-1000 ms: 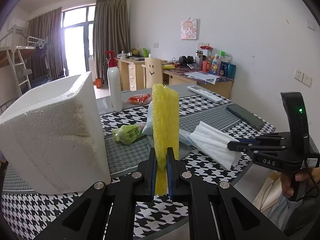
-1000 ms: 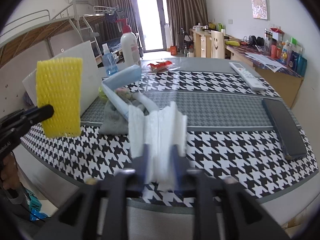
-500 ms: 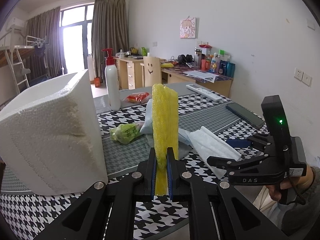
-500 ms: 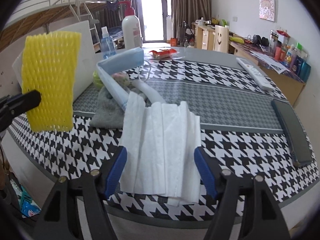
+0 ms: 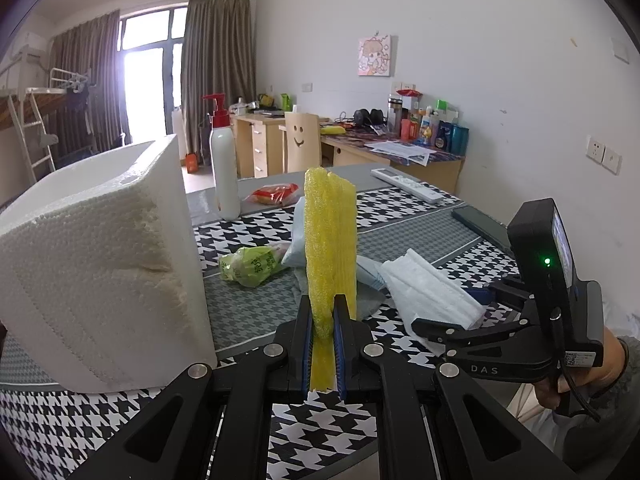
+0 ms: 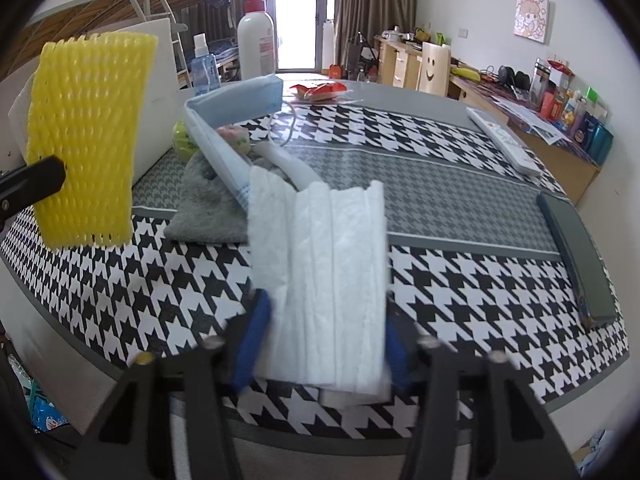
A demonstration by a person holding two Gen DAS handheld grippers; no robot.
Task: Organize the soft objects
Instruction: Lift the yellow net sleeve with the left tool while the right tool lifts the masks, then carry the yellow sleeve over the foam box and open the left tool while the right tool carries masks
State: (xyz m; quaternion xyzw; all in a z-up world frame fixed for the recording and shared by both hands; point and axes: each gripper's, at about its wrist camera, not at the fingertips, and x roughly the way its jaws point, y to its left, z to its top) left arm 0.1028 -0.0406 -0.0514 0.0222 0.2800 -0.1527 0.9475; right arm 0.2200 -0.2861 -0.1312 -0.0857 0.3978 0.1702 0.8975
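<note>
Left wrist fisheye looking forward and slightly down along its hand-held gripper (image 5: 323, 344), close above the tabletop (image 5: 404, 236) edge, right wrist fisheye tilted more steeply over its own hand-held gripper (image 6: 320, 344), both sharing the white folded cloth (image 6: 320, 272), yellow foam net (image 6: 86, 136).

My view of the table (image 6: 460, 196) — gray, with black-and-white houndstooth bands. On it I see a white foam box (image 5: 100, 264), a pump bottle (image 5: 225, 168), a red packet (image 5: 274, 193), a green bag (image 5: 250, 266), a gray cloth (image 6: 208, 212), a folded white tissue stack (image 6: 328, 264), a white remote (image 6: 502, 140) and a dark phone (image 6: 576, 256) — the last near the right edge.
</note>
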